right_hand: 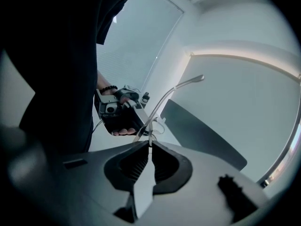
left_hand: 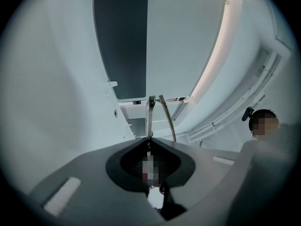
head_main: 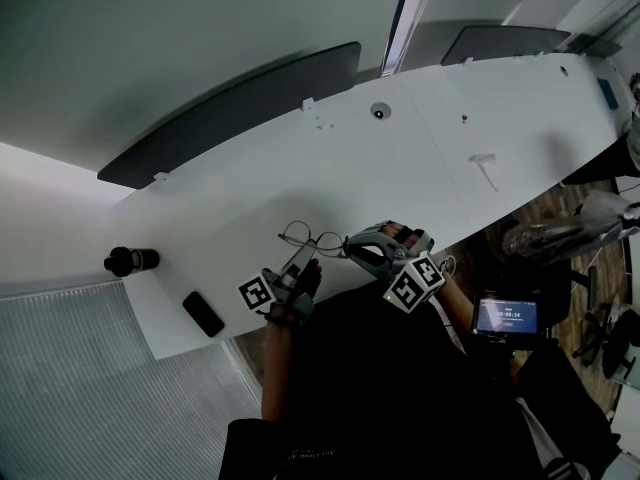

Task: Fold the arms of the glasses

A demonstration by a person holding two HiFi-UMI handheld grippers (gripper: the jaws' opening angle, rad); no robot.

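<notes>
Table (head_main: 350, 168) white, long; glasses (head_main: 313, 238), phone (head_main: 203, 314) near edge.

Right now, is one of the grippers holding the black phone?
No, the black phone lies on the white table, apart from the glasses.

A long white table (head_main: 420, 158) ran diagonally from the lower left to the upper right of the head view. One dark grey curved partition panel (head_main: 230, 118) stood along its far edge, and a second grey panel (head_main: 505, 40) stood at upper right. Ribbed grey flooring (head_main: 90, 388) filled the lower left. Brown wood-pattern floor (head_main: 530, 208) showed at right.
</notes>
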